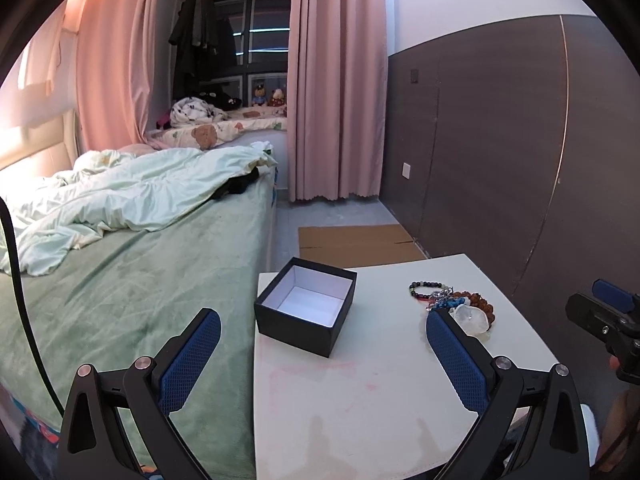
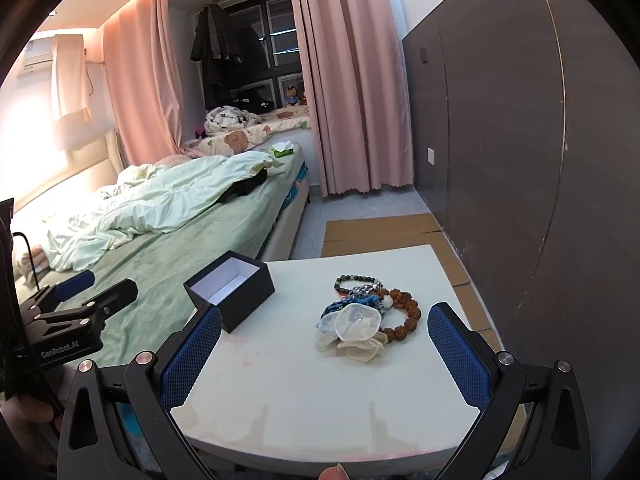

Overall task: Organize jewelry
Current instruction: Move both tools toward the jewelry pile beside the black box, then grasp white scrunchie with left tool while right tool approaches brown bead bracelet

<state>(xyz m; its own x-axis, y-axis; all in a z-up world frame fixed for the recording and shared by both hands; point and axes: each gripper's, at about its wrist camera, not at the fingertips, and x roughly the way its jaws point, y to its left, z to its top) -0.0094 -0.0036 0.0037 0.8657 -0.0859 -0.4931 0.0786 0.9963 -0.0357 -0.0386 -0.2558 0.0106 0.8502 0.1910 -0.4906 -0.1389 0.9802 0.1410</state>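
An open black box (image 1: 306, 306) with a white, empty inside stands on the left part of the small white table (image 1: 360, 392); it also shows in the right wrist view (image 2: 232, 290). A pile of jewelry lies to its right: a dark bead bracelet (image 2: 357, 280), a brown bead bracelet (image 2: 406, 316), a blue piece (image 2: 352, 305) and a white fabric flower (image 2: 356, 332); the pile also shows in the left wrist view (image 1: 460, 304). My left gripper (image 1: 322, 354) is open and empty, just before the box. My right gripper (image 2: 324, 352) is open and empty, just before the pile.
A bed with a green sheet (image 1: 132, 280) and rumpled quilt runs along the table's left edge. A dark wall panel (image 2: 520, 160) stands to the right. Flat cardboard (image 1: 356, 242) lies on the floor beyond the table. Pink curtains (image 1: 336, 92) hang at the back.
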